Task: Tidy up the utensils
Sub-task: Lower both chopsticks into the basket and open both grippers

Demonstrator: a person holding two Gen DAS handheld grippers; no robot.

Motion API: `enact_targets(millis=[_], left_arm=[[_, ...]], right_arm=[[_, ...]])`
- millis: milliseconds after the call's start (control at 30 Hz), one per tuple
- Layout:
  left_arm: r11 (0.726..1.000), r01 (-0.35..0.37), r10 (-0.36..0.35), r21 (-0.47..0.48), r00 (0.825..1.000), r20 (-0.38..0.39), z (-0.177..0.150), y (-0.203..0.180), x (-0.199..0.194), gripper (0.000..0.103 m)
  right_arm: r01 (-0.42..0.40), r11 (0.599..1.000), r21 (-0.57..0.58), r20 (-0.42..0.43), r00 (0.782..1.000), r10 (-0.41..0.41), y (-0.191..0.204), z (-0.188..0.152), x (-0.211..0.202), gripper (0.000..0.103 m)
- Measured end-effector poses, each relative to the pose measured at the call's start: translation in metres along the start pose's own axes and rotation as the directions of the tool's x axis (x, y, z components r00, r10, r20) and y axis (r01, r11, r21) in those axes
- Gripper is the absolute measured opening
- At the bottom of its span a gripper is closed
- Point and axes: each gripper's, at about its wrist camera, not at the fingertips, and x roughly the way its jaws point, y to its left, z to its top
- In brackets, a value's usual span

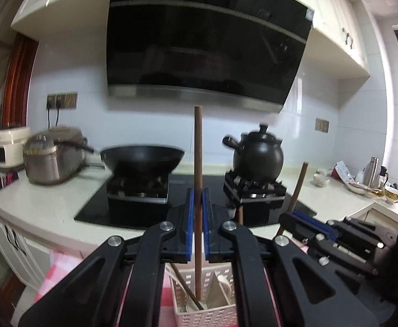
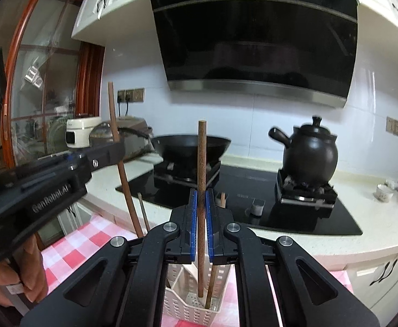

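Note:
My left gripper (image 1: 198, 204) is shut on a brown wooden chopstick (image 1: 198, 163), held upright, its lower end inside a white slotted utensil basket (image 1: 204, 314). My right gripper (image 2: 201, 209) is shut on another brown chopstick (image 2: 201, 163), also upright, its tip in the same basket (image 2: 190, 310). The basket has a divider and holds other chopsticks and a pale utensil. The right gripper shows in the left wrist view (image 1: 302, 218) and the left gripper in the right wrist view (image 2: 109, 152).
The basket stands on a red-and-white checked cloth (image 2: 70, 242). Behind are a black cooktop (image 2: 253, 199) with a wok (image 2: 190, 144) and a black clay pot (image 2: 310, 158), rice cookers (image 1: 51, 158) at left, bowls (image 1: 321, 181) at right.

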Motion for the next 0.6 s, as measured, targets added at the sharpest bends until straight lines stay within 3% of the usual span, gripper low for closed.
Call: enact_targets(millis=[467,600], left_arm=[[0.999,-0.019,0.014,-0.029,0.988,-0.154,-0.067,0.023,0.055,0.007],[0.998,-0.040,0.032,-0.047,0.986,-0.162,-0.071,0.032,0.058,0.019]], right_arm=[[0.004,0.998,0.069,-0.138,0.990,0.006,-0.019,-0.048,0.057,0.008],[0.012,0.997,0.070,-0.149,0.989,-0.001,-0.022,-0.051,0.060,0.010]])
